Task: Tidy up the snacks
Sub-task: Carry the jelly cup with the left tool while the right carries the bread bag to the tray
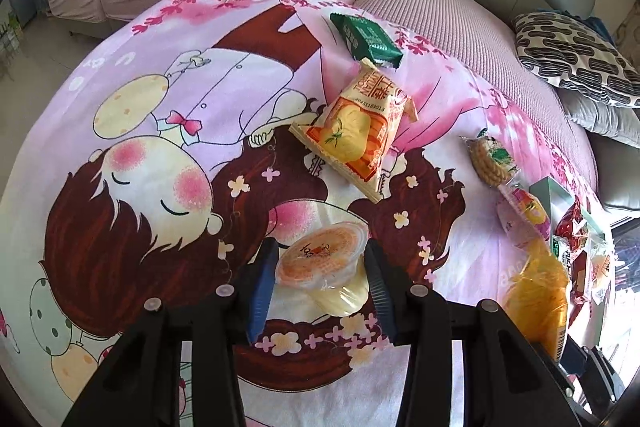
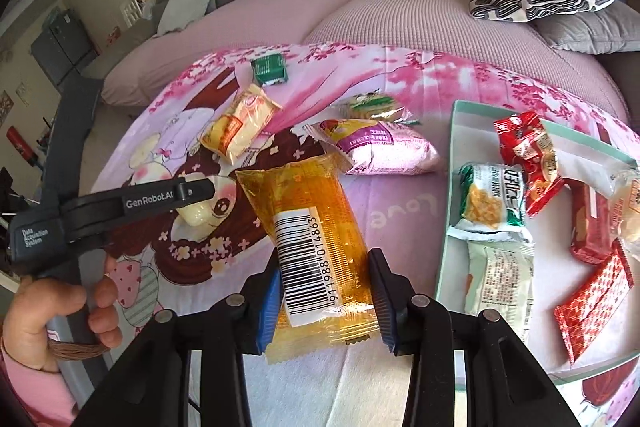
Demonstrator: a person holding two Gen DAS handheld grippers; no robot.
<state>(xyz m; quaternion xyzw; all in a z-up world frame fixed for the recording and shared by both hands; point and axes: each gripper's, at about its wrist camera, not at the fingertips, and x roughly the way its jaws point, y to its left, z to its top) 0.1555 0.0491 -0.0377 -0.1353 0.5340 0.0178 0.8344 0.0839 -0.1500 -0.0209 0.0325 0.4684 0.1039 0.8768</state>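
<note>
Cartoon-printed cloth (image 1: 168, 131) backs both tools: left tool (image 1: 320, 267) clenches a slippery jelly cup (image 1: 320, 259), right tool (image 2: 324, 291) pinches a crinkly amber pack (image 2: 312, 235) low.

From the right wrist view, the pale green shallow tray (image 2: 452, 163) runs off the right edge, so its far side goes unseen. The red foil packets (image 2: 592, 291) inside it overlap, hiding parts of each other. From the left wrist view, the same tray is squeezed to a sliver at the right rim, its packets smeared beyond reading. The translucent orange wrapped snack bar (image 1: 536, 291) there is blurred. The person's hand (image 2: 52, 303) is cut off at the lower left.
</note>
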